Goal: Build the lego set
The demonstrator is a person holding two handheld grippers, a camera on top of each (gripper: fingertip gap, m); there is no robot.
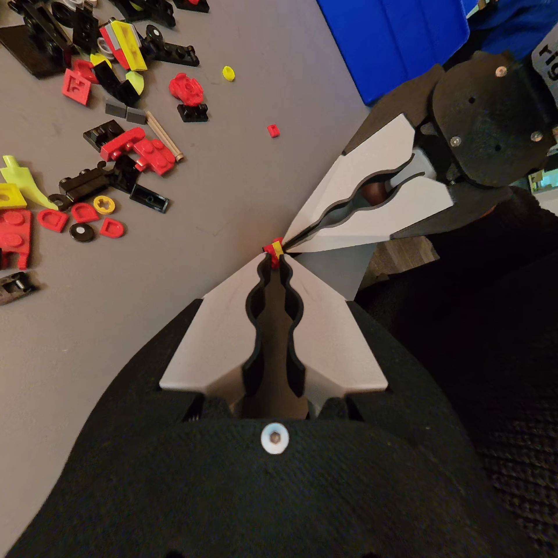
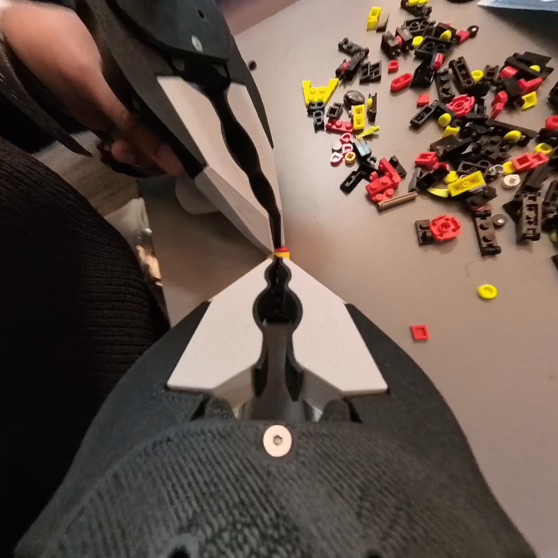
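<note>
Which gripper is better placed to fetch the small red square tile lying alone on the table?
Probably the right gripper: the red square tile lies close beside it, but both grippers are occupied pinching the tiny red-and-yellow piece.

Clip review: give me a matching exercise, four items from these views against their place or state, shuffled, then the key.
Items
1. left tool
2. right tool
3. small red square tile
4. tan rod

Places or states
A. lies alone on the table, apart from the pile
B. at the pile's near edge, beside red plates
C. shut on the red part of the tiny piece
D. shut on the yellow part of the tiny piece

Pairs: 1-C, 2-D, 3-A, 4-B
</note>
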